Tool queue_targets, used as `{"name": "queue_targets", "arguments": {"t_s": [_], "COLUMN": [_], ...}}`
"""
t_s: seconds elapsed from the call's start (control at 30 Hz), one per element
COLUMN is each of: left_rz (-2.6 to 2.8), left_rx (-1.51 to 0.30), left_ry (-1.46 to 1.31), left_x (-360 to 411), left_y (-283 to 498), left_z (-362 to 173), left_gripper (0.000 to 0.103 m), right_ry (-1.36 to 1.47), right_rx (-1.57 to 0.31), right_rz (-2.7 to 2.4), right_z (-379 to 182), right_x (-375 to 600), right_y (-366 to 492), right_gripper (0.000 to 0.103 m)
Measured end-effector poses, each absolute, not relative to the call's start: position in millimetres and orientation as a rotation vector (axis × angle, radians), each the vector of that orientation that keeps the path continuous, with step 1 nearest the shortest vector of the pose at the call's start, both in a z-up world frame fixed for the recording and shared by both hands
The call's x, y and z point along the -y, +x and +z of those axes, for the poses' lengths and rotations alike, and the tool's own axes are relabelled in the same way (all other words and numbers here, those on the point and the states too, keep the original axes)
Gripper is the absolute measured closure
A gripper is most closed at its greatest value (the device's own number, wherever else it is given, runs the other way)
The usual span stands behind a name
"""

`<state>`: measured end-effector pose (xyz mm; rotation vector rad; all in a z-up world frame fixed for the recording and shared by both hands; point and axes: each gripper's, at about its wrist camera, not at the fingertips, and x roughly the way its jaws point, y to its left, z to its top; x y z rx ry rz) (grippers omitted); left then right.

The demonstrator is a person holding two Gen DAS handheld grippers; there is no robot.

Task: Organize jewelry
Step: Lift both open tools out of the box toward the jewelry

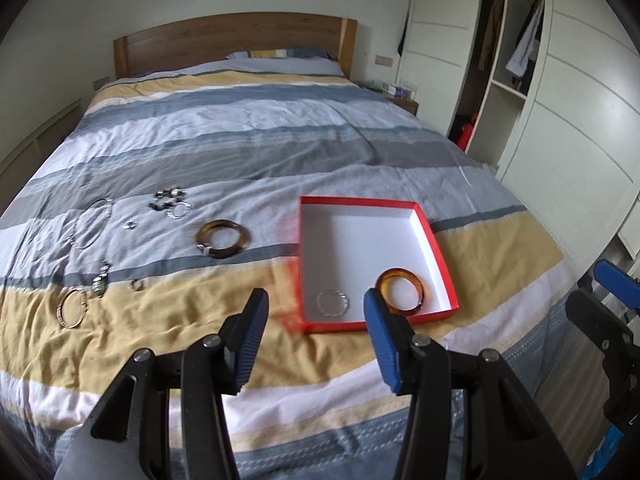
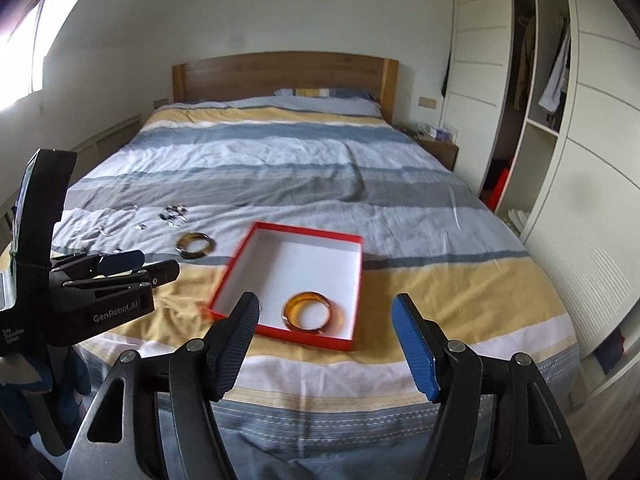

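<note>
Both tools hang above the foot of the bed (image 1: 280,128), tilted downward. The left hand-held gripper (image 1: 316,312) is released, nothing between its fingers; the right hand-held gripper (image 2: 326,316) is likewise spread and empty. The red box (image 1: 436,240) lies on the quilt with an amber bangle (image 1: 400,290) in its near corner. The left view alone shows a thin silver bracelet (image 1: 333,302) at the bangle's 9 o'clock, and loose jewelry (image 1: 170,202) at the box's 9 o'clock. The right view shows the left tool's body at its 9 o'clock edge.
</note>
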<state>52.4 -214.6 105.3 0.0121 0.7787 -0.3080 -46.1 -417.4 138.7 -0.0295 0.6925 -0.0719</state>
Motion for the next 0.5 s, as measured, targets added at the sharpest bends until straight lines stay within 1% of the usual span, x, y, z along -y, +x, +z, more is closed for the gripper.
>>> {"name": "queue_targets", "arguments": {"t_s": [0.3, 0.5], "left_rz": [-0.159, -0.066], "left_rx": [-0.667, -0.621], "left_ry": [-0.061, -0.098], "left_x": [120.9, 69.7], "left_y": [8.6, -15.2], "left_z": [145.7, 153.8], "left_gripper": [0.055, 0.056], "right_ry": [-0.007, -0.017], "right_rx": [-0.586, -0.526], "right_rz": [0.03, 0.124], "right_z": [172.1, 181.6], "right_x": [365.8, 328.4], "right_y": [-60.9, -76.7], "right_gripper": [0.031, 0.031]}}
